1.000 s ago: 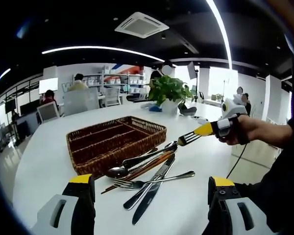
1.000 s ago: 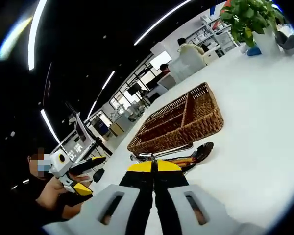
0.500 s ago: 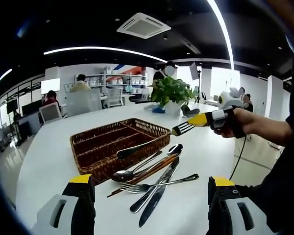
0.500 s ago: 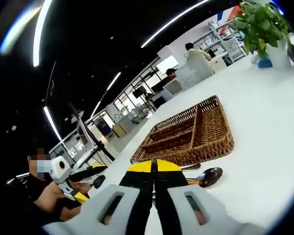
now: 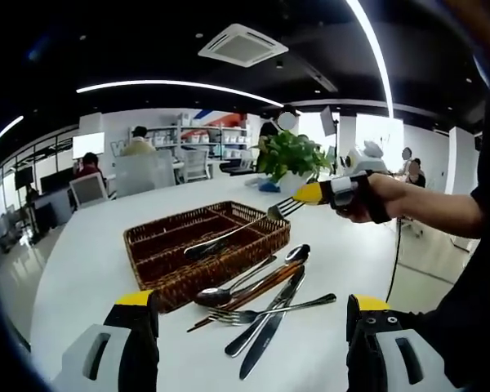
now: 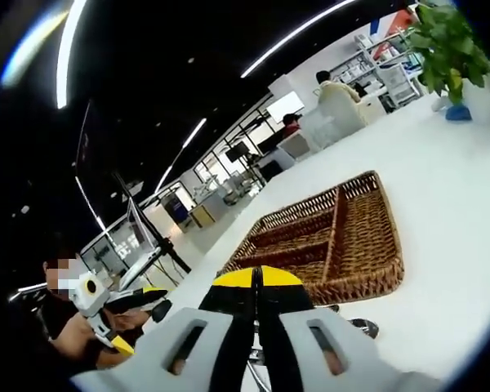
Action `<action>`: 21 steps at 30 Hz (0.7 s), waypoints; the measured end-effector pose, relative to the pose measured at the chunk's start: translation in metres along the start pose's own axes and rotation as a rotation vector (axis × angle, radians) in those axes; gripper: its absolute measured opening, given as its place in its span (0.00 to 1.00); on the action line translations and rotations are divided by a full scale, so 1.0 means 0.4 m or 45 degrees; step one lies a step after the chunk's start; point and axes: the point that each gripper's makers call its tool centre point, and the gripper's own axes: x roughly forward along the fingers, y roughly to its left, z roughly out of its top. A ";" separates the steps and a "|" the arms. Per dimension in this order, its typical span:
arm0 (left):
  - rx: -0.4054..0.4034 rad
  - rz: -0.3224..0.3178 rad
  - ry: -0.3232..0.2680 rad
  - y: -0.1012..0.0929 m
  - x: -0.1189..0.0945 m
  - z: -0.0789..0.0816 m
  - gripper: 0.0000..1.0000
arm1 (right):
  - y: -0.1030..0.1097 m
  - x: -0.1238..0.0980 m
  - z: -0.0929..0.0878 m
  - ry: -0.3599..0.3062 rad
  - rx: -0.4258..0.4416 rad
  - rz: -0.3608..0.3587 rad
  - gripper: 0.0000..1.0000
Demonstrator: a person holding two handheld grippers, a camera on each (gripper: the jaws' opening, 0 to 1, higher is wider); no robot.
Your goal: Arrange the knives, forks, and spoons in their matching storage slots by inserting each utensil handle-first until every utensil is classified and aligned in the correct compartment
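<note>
Right now my right gripper [image 5: 304,194] has its fingers [image 6: 237,282] pressed together on the tines of a fork [image 5: 229,235], holding it in the air with the handle pointing down over the wicker cutlery tray [image 5: 155,269]. To do this well, I'd judge the handle tip should be lined up along one long slot, clear of the woven dividers, then lowered at a shallow angle so the handle slides in first and the fork lies parallel to the walls. My left gripper [image 5: 249,309] hovers low over the white surface [image 5: 73,269], fingers spread wide with nothing in them. The fork is slim, shiny steel. Just beside the tray's near wall lies a loose pile: a spoon [image 5: 216,294], another fork [image 5: 269,309], two knives [image 5: 269,331] and what look like brown chopsticks [image 5: 253,284].
</note>
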 end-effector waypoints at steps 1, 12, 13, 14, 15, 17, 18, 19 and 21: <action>-0.001 0.001 0.002 0.000 -0.001 -0.002 1.00 | -0.004 0.006 0.003 -0.002 0.002 -0.003 0.00; -0.018 0.004 0.006 -0.011 -0.015 -0.016 1.00 | -0.055 0.100 0.042 -0.022 0.010 -0.054 0.00; -0.020 0.004 0.007 -0.010 -0.015 -0.017 1.00 | -0.059 0.108 0.046 -0.024 0.008 -0.058 0.00; -0.019 0.005 0.009 -0.010 -0.016 -0.017 1.00 | -0.066 0.121 0.053 -0.027 0.009 -0.068 0.00; -0.017 0.007 0.013 -0.009 -0.016 -0.019 1.00 | -0.071 0.129 0.057 -0.031 0.009 -0.072 0.00; -0.018 0.009 0.012 -0.008 -0.017 -0.018 1.00 | -0.084 0.152 0.066 -0.042 0.017 -0.093 0.00; -0.019 0.009 0.011 -0.008 -0.017 -0.017 1.00 | -0.090 0.166 0.071 -0.050 0.043 -0.099 0.00; -0.019 0.009 0.011 -0.008 -0.016 -0.016 1.00 | -0.092 0.170 0.072 -0.052 0.043 -0.103 0.00; -0.017 0.010 0.013 -0.008 -0.015 -0.017 1.00 | -0.100 0.188 0.078 -0.058 0.049 -0.111 0.00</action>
